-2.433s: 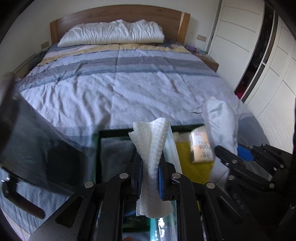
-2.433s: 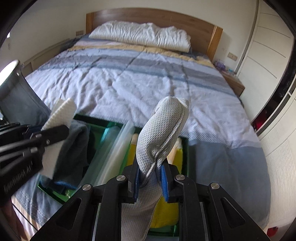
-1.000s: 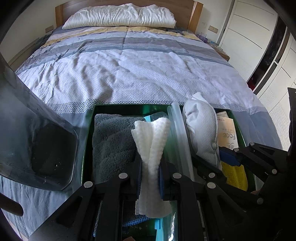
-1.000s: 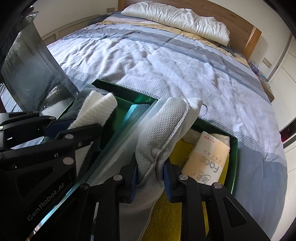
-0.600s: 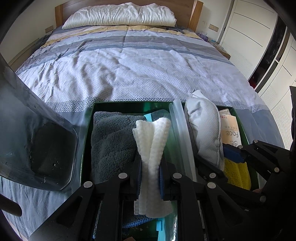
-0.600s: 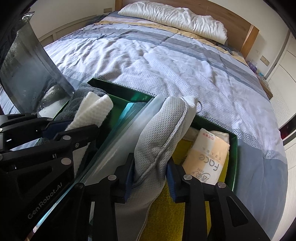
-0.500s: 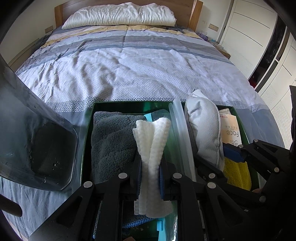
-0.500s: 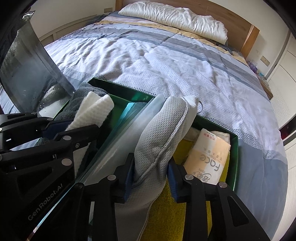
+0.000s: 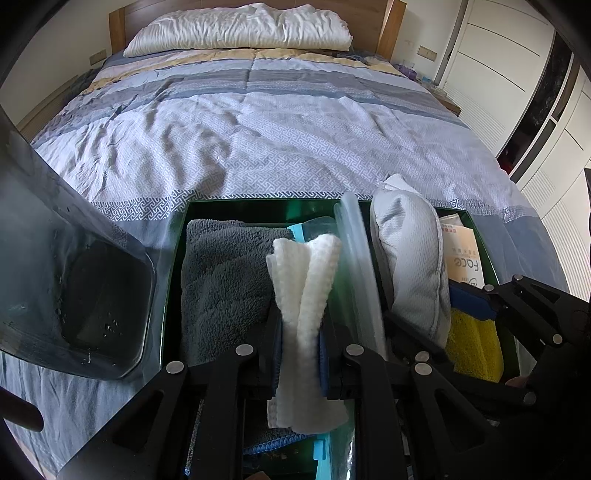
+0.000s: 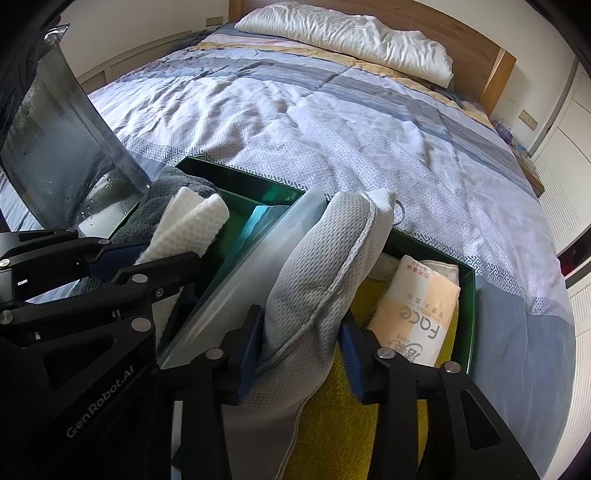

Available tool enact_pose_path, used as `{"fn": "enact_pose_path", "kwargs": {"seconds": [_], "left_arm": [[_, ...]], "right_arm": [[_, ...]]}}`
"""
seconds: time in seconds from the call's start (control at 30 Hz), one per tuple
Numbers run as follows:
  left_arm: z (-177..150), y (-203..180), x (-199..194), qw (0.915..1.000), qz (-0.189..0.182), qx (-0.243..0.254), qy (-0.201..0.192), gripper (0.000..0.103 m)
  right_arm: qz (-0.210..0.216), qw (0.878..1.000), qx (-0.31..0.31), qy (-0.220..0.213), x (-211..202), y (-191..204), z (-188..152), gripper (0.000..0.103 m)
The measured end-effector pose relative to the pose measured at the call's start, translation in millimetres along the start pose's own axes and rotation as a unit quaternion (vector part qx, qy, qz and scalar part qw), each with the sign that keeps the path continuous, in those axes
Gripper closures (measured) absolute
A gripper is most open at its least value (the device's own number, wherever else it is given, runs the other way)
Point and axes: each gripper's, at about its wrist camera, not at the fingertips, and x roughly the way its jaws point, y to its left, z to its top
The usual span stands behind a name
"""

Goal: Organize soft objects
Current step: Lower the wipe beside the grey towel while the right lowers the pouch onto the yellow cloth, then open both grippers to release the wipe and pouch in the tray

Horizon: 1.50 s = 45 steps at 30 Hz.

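A green two-part box [image 9: 258, 204] lies on the bed, split by a clear divider [image 9: 356, 258]. My left gripper [image 9: 300, 354] is shut on a folded white waffle cloth [image 9: 304, 280] and holds it over the left part, above a grey towel [image 9: 221, 273]. My right gripper [image 10: 301, 347] has its jaws parted around a grey mesh pouch [image 10: 321, 273], which stands over the right part on a yellow towel [image 10: 340, 417]. The pouch [image 9: 410, 258] also shows in the left wrist view. A pack of face tissues [image 10: 417, 317] lies beside it.
The box's clear lid [image 9: 70, 280] stands raised at the left [image 10: 62, 147]. The striped bedspread [image 9: 280, 133] stretches ahead to a white pillow [image 9: 243, 26] and wooden headboard. White wardrobe doors [image 9: 491, 70] line the right side.
Both grippers have come down from above the bed into the box. The right gripper's jaws have widened around the mesh pouch. The left gripper still grips the white cloth.
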Motion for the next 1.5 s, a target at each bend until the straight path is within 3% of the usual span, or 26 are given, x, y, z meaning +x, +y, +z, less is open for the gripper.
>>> {"fn": "enact_pose_path", "kwargs": {"seconds": [0.23,0.43,1.37,1.5], "left_arm": [[-0.3,0.2,0.6,1.0,-0.001,0.0,0.001,0.09],[-0.7,0.6,1.1,1.0,-0.001,0.0,0.003,0.089],[-2.1,-0.6,6.9,0.9999,-0.002,0.002,0.012,0.087],[-2.1,-0.5,6.1,0.9999,-0.003,0.001,0.012,0.087]], "right_arm": [[0.002,1.0,0.0,-0.001,-1.5,1.0,-0.5,0.055],[0.002,1.0,0.001,-0.001,-3.2,1.9,-0.1,0.047],[0.005,1.0,0.006,0.003,1.0,1.3,-0.9,0.046],[0.001,1.0,0.006,0.002,-1.2,0.3,-1.0,0.042]]}}
